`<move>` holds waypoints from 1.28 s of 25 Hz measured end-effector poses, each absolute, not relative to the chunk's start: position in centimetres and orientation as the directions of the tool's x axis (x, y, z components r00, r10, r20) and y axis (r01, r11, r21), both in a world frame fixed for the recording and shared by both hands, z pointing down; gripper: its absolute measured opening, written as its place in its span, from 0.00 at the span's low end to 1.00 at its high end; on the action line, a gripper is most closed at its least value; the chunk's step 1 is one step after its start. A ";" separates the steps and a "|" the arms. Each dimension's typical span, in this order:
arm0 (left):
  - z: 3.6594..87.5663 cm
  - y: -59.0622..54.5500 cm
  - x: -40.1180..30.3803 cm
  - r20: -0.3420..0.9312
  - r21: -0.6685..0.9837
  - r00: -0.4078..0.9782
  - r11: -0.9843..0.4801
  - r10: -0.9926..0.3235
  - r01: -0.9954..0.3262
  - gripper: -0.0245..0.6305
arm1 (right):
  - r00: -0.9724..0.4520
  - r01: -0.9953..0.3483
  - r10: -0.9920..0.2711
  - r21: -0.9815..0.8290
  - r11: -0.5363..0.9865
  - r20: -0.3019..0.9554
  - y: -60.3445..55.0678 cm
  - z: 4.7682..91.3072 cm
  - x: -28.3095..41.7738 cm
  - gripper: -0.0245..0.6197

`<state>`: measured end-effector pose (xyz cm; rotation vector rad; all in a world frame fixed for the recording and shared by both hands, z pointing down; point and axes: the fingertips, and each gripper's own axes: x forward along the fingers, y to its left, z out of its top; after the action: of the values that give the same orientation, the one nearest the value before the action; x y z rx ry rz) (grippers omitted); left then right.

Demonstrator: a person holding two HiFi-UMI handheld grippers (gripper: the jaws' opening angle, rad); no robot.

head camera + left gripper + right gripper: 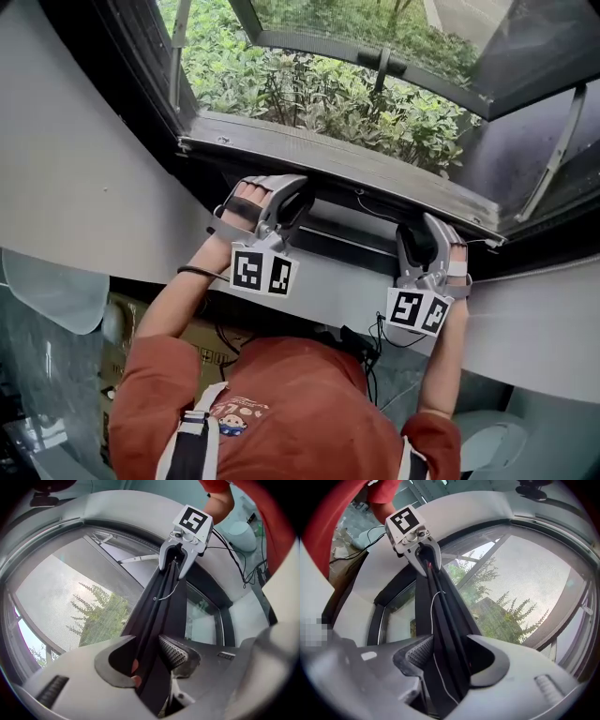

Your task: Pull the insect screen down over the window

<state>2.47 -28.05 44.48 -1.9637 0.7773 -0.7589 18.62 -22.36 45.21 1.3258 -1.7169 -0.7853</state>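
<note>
The insect screen's black pull bar (354, 240) runs across the window opening, and both grippers hold it. My left gripper (281, 212) is shut on the bar's left part, my right gripper (419, 246) on its right part. In the left gripper view the bar (157, 620) passes between the jaws of the left gripper (151, 656), with the ribbed pad (172, 651) pressed against it. The right gripper view shows the bar (440, 620) clamped in the right gripper (450, 660). Grey mesh (61, 597) (529, 583) stretches from the bar to the frame.
A grey frame rail (328, 161) lies just beyond the bar, with shrubs (309, 89) outside. An open window sash (394, 42) and a metal stay arm (561, 150) stand further out. White wall surrounds the opening. Cables (380, 337) hang below the right gripper.
</note>
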 end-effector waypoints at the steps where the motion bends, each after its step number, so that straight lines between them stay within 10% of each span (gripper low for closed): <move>1: 44.4 -28.0 2.4 0.200 -0.866 0.622 -0.433 -0.757 -0.250 0.27 | -0.122 -0.480 -0.968 0.841 0.249 0.217 -22.3 45.0 18.6 0.39; 32: 44.8 -23.8 -1.8 0.015 -0.143 0.541 -0.537 -0.841 -0.832 0.27 | -0.182 -0.957 -0.981 0.243 0.161 -0.067 -16.4 43.0 17.2 0.39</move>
<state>-1.77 -23.81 44.85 -2.6517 1.4463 -0.1231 17.21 -16.41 43.00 1.9379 -2.3104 -0.3512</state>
